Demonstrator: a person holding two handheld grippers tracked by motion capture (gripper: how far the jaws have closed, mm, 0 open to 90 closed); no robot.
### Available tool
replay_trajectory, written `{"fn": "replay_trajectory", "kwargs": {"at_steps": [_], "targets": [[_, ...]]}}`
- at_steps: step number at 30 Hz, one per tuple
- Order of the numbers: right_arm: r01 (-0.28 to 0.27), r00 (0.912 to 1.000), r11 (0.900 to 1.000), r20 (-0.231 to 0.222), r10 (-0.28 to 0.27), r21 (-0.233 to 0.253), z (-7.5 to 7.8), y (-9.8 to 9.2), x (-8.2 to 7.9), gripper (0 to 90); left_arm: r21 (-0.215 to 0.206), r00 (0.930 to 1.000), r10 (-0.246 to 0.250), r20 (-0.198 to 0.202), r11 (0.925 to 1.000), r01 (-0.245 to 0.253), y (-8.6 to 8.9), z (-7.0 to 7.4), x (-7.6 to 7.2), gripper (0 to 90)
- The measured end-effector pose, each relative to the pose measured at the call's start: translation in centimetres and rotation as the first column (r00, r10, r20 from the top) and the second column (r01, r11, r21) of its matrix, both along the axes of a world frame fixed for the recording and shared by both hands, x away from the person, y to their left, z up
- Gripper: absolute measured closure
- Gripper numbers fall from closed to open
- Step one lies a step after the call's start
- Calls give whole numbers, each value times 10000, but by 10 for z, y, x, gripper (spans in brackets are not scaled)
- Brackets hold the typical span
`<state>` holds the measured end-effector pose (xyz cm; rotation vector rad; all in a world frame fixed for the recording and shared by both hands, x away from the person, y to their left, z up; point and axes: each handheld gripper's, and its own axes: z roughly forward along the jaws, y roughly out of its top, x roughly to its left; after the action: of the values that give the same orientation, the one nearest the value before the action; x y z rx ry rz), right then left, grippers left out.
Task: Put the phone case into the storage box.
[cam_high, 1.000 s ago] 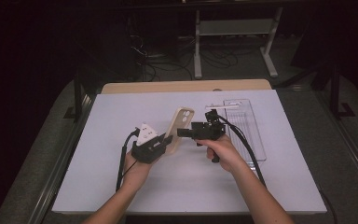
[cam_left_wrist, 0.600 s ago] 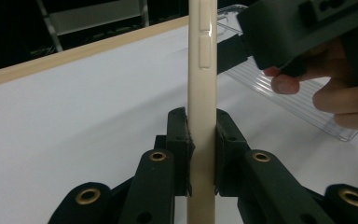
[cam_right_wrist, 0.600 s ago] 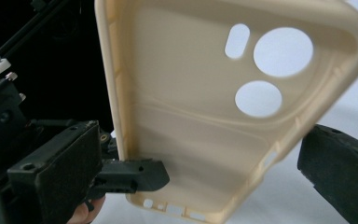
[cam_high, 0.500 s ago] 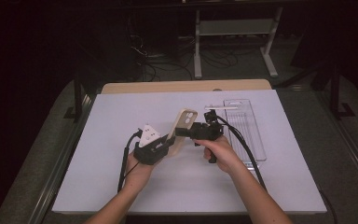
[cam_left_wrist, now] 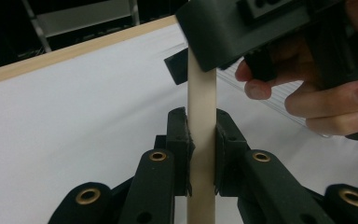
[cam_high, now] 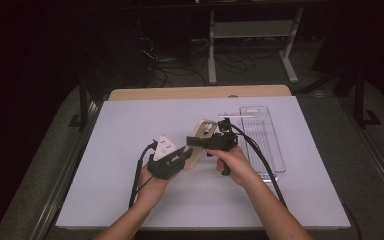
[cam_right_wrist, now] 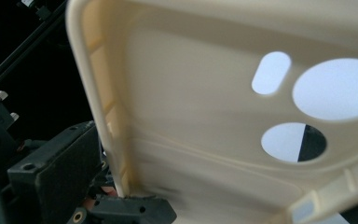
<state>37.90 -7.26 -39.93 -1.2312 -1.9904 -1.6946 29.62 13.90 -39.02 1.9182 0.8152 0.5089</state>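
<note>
Your left gripper has its two black pads pressed against opposite faces of the cream phone case, pinching its thin edge; the case rises upright between them. Your right gripper meets the case higher up: in the left gripper view one jaw lies across the case's upper end, and in the right gripper view the case's inner face, with three cut-outs, sits directly before the camera. Whether the right jaws clamp the case or merely rest against it cannot be told.

In the high view the case is held tilted above the white tabletop, lifted clear of it, near the tabletop's middle and slightly toward its right edge. Your left hand and right hand enter from the near edge. A clear plastic tray lies flat just beside the right gripper, near the right edge.
</note>
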Motion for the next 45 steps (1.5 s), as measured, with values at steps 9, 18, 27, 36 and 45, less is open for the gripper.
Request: {"fn": "replay_trajectory", "kwargs": {"at_steps": [9, 18, 27, 36, 45], "targets": [[-23, 9999, 9999, -122, 24, 112, -3, 1, 0, 5, -6, 10000, -39, 60, 10000, 39, -2, -1, -1, 791], [98, 9998, 9997, -153, -95, 234, -2, 1, 0, 49, 8, 9999, -31, 96, 10000, 31, -3, -1, -2, 791], [208, 9998, 9996, -81, -206, 210, -2, 0, 0, 84, -3, 9999, -42, 122, 10000, 42, -3, -1, -1, 790], [234, 9997, 9996, -25, -233, 182, -2, -1, 0, 101, -13, 9999, -84, 131, 10000, 84, -2, -1, -1, 733], [256, 9997, 9996, -20, -256, 99, -3, -2, 1, 104, 176, 9964, -618, -587, 9979, 630, 6, 1, 8, 332]]}}
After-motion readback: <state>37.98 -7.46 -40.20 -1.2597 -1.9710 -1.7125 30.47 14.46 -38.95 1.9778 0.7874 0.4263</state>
